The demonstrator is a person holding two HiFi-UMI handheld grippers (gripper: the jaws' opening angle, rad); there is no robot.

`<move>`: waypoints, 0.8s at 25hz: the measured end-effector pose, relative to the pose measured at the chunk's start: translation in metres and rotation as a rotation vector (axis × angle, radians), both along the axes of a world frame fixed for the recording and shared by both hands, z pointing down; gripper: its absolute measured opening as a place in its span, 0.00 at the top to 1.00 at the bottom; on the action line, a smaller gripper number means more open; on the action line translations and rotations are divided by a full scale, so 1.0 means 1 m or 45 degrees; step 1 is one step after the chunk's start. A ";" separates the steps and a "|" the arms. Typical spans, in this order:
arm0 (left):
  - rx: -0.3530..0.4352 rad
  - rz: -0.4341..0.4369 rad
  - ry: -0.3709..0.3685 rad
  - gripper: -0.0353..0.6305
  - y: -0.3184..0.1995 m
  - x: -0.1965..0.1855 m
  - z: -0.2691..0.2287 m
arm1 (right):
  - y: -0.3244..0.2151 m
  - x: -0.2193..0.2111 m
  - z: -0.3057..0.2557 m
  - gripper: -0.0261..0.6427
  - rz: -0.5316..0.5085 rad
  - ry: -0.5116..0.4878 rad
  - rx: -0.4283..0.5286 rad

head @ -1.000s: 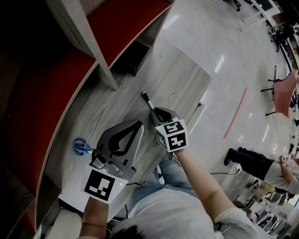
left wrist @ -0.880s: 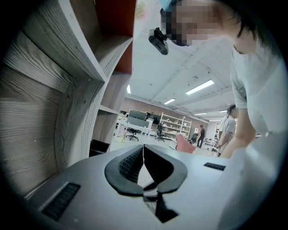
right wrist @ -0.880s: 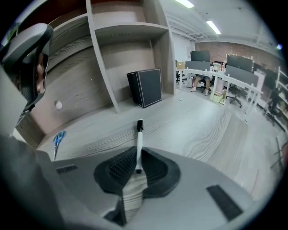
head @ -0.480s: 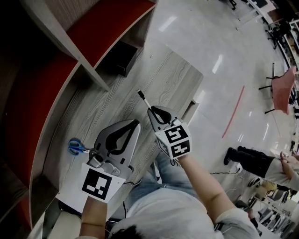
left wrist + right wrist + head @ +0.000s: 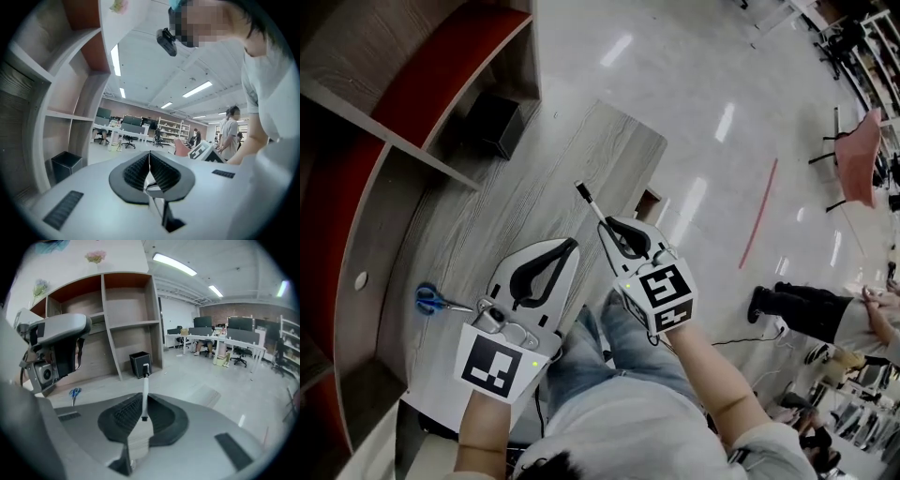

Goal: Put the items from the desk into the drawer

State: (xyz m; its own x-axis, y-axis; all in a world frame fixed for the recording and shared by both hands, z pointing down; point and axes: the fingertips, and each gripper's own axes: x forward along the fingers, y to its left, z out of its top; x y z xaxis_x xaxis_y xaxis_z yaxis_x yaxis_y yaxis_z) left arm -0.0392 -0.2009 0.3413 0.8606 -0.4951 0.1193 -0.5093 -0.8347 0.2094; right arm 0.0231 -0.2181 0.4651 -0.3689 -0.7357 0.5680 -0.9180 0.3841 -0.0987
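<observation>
R gripper clamped on white pen, black tip stuck out past jaws, held over desk nr front edge, L gripper jaws pressed together w/ nothing between, blue scissors lay on desk beside L gripper, black bin sat at far end.

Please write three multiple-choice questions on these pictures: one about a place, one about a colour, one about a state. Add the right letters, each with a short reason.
1. Where do the scissors lie?
A) on the desk, left of the left gripper
B) on a shelf
C) on the floor

2. What colour are the scissors' handles?
A) red
B) blue
C) yellow

3. What is the state of the right gripper?
A) open and empty
B) shut on the pen
C) shut on the scissors

Answers:
1 A, they rest on the wood grain beside that gripper.
2 B, the loops show blue.
3 B, its jaws clamp the white pen.
</observation>
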 end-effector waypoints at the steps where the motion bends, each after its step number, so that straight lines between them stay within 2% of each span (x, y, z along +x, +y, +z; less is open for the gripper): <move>1: 0.005 0.010 -0.002 0.93 0.004 0.009 -0.003 | 0.004 0.008 -0.002 0.89 0.011 -0.004 0.004; 13: 0.024 0.116 0.009 0.93 0.044 0.110 -0.012 | 0.051 0.108 0.001 0.89 0.130 -0.012 0.001; 20: 0.004 0.200 -0.022 0.93 0.055 0.155 -0.004 | 0.063 0.145 0.013 0.89 0.204 -0.046 -0.028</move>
State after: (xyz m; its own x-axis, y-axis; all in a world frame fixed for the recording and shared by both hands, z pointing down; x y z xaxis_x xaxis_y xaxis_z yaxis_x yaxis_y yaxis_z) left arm 0.1159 -0.1457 0.3373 0.9253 -0.3549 0.1338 -0.3759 -0.9051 0.1989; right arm 0.1680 -0.1555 0.4781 -0.2681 -0.7745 0.5730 -0.9631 0.2300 -0.1396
